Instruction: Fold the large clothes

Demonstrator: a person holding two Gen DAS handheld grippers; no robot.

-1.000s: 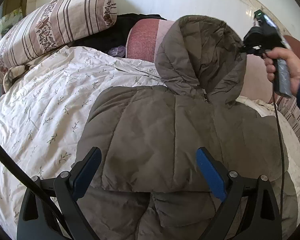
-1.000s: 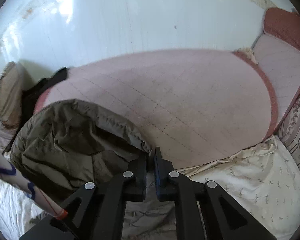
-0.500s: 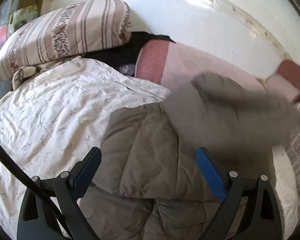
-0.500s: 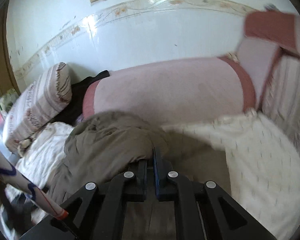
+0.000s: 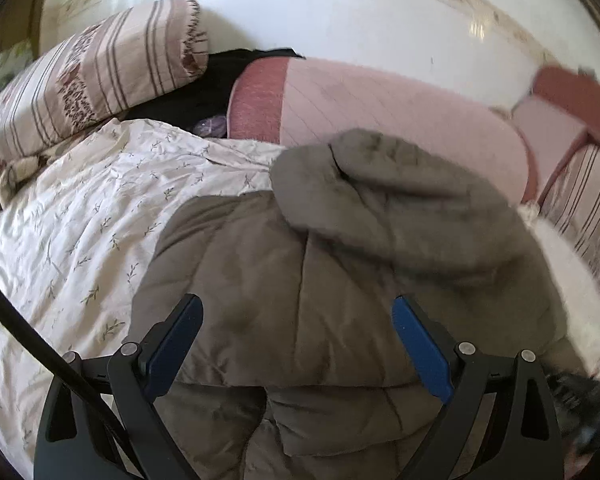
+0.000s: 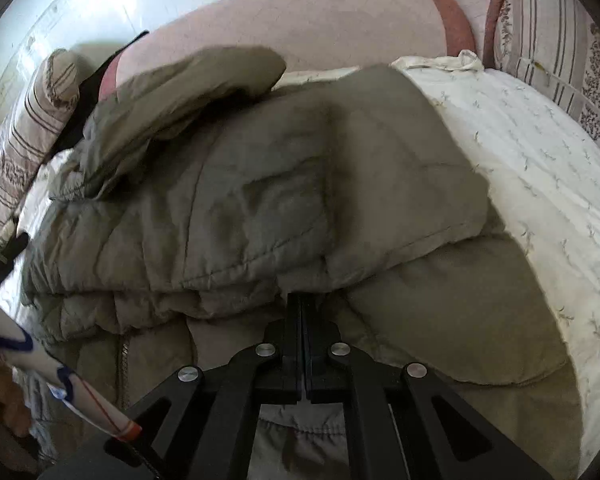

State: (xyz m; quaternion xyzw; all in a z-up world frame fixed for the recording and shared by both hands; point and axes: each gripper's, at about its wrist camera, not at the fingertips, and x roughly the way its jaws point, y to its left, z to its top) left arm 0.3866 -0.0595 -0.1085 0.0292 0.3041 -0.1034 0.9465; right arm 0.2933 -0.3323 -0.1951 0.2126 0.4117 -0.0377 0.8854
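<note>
Left wrist view: one olive-grey puffer jacket (image 5: 300, 280) fills the centre and lower frame, lying partly folded on a floral white quilt (image 5: 80, 220). Its single hood (image 5: 400, 208) rests at centre right, blurred. The left gripper (image 5: 296, 344) sits at the bottom with its two blue-padded fingers (image 5: 172, 344) spread wide over the jacket, gripping nothing. One striped pillow (image 5: 100, 76) occupies the upper left, one pink bolster (image 5: 380, 108) runs across the top, and a dark garment (image 5: 220, 80) lies between them. Bare quilt stretches along the left edge.

Right wrist view: the same jacket (image 6: 260, 200) spreads across the middle, its folded upper layer ending in a stitched hem that runs left to right just above the right gripper (image 6: 302, 300). The two black fingers are pressed together at that hem; whether fabric is pinched between them cannot be told. The hood (image 6: 188, 88) lies at upper left. Open quilt (image 6: 540, 168) fills the right side, bordered by a second striped cushion (image 6: 552, 32) at upper right.
</note>
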